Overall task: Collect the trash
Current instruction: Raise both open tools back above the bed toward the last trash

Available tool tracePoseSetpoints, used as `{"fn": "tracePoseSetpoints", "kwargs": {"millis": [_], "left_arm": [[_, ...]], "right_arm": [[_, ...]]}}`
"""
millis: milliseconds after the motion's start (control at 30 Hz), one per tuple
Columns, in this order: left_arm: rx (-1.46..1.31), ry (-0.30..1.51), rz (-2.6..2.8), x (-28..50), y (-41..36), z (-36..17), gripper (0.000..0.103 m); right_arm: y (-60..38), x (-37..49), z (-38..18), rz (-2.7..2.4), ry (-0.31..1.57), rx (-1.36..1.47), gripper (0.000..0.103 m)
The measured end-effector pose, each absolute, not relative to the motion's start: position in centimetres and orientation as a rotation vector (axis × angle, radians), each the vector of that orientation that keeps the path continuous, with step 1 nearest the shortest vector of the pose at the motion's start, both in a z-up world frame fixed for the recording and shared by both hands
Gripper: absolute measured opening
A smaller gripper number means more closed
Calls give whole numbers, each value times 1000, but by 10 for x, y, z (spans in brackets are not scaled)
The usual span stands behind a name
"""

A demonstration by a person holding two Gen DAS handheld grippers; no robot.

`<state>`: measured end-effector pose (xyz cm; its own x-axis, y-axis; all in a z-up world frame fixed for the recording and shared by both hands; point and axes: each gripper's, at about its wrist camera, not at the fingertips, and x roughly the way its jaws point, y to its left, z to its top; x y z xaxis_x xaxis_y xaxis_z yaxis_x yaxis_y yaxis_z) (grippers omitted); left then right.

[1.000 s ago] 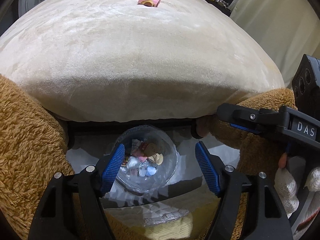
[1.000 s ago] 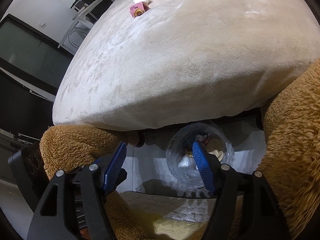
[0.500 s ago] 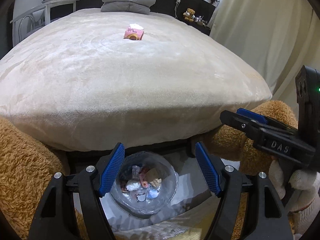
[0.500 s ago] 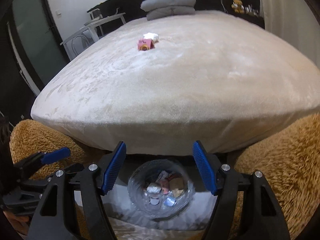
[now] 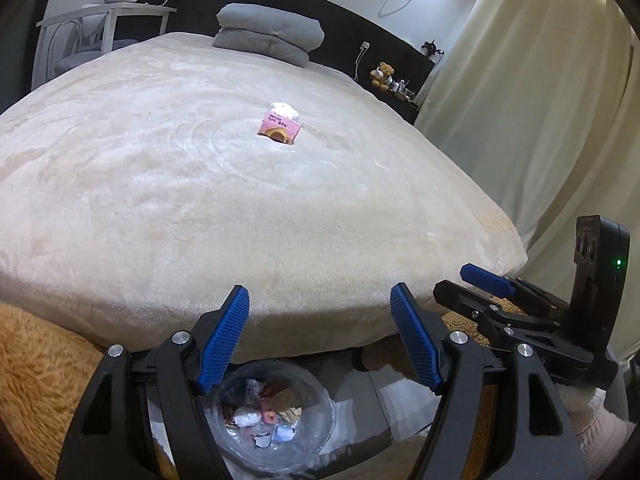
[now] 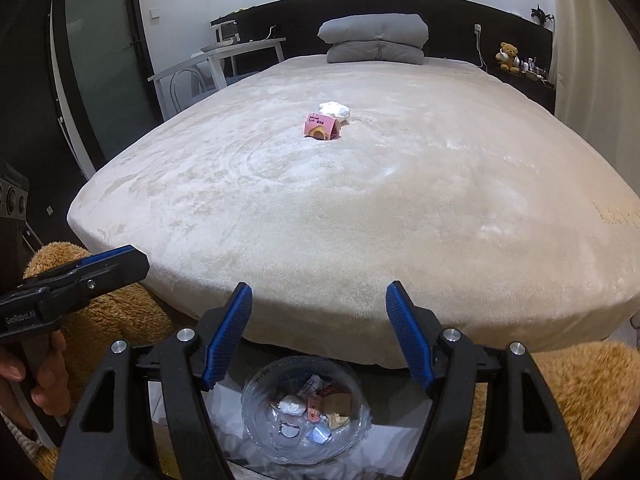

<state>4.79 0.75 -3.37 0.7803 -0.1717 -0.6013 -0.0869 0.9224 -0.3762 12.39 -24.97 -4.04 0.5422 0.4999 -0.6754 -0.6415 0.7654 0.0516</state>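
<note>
Left wrist view: both tongs (image 5: 320, 336) (image 6: 318, 334) wide, empty. Bin (image 6: 256, 408) on floor below holding several scraps. Pink wrapper (image 5: 279, 129) and white tissue (image 6: 335, 110) mid-bed (image 5: 160, 200), uncollected.

A home bedroom: a wide bed (image 6: 360, 208) under a cream plush cover, folded grey bedding (image 6: 376, 40) at its head edge, a dark headboard (image 6: 448, 12), curtains (image 5: 532, 92), a teddy bear (image 6: 507, 56) on a side shelf.
</note>
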Motion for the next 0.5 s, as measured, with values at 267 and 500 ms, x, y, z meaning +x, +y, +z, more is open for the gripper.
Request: {"fn": "tracePoseSetpoints", "kwargs": {"millis": [267, 500], "left_arm": [[-296, 640, -18, 86, 27, -10, 72], [-255, 638, -20, 133, 47, -6, 80]], "right_arm": [[-227, 166, -12, 659, 576, -317, 69], [-213, 197, -13, 656, 567, -314, 69]]}}
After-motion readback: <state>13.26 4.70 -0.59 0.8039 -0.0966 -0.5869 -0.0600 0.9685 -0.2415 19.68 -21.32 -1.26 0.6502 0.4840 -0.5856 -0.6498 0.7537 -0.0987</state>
